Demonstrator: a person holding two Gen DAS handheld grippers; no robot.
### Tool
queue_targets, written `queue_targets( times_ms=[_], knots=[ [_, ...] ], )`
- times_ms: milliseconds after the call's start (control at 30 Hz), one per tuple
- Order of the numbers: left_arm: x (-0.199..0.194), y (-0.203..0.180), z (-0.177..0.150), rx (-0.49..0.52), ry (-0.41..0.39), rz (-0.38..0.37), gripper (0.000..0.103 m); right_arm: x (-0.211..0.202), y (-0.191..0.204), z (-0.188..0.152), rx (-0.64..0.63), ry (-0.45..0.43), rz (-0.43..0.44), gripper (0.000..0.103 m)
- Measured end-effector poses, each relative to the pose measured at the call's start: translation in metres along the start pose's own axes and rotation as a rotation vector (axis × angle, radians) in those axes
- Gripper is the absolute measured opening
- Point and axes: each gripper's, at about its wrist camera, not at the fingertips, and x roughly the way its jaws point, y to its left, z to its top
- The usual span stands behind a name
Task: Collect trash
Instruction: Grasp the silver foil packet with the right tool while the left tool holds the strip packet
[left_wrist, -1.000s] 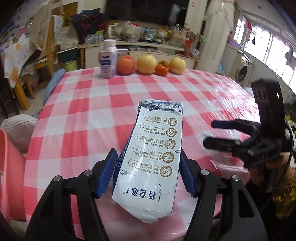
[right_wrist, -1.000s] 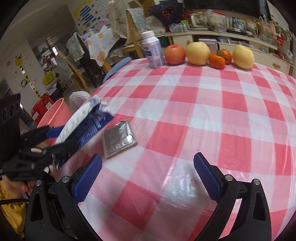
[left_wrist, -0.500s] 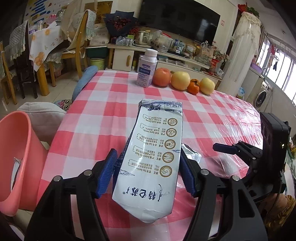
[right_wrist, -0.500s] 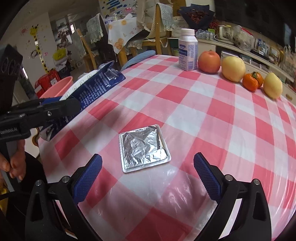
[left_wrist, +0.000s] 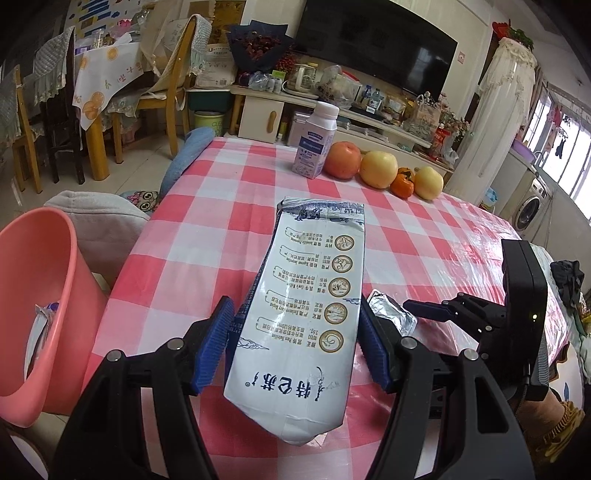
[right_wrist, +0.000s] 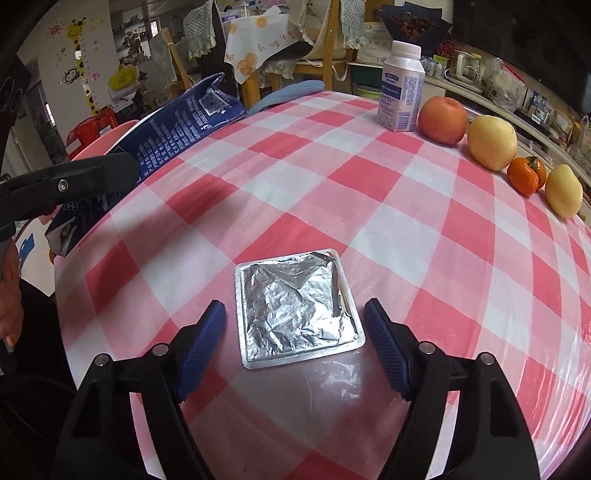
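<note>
Over the near edge of the checked table (left_wrist: 207, 221), I hold the flattened milk carton (left_wrist: 306, 302) clamped between the blue pads of the left gripper (left_wrist: 295, 343), raised clear of the cloth. Left of the table edge, below it, stands the pink bin (left_wrist: 48, 295) with some white wrapping inside. On the table, the foil packet (right_wrist: 295, 306) lies flat; my right gripper (right_wrist: 295, 339) sits with jaws spread wide, one pad on either side of the packet's near edge, not touching it as far as I can see. At the table's far side stand a white bottle (right_wrist: 400, 96), an apple (right_wrist: 441, 120), two yellow fruits and a small orange (right_wrist: 524, 175) in a row, well apart from the packet. Nothing lies between packet and pads.
</note>
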Motion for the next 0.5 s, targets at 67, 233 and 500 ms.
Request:
queue_targets(
  times_ms=[67,233,500],
  knots=[
    [0.0000,0.0002,0.0001,0.002,0.001,0.000,0.066,0.0001,0.0009,-0.0002,-0.008,0.002,-0.014,0.072],
    [0.0001,0.0000,0.0001,0.000,0.000,0.002,0.066,-0.0006,0.0034,-0.0013,-0.032,0.004,-0.042,0.067],
    [-0.0050,0.0042,0.0021,-0.006,-0.017,0.007,0.066,-0.0053,0.0012,-0.0025,0.007,-0.012,-0.070,0.065]
  ],
)
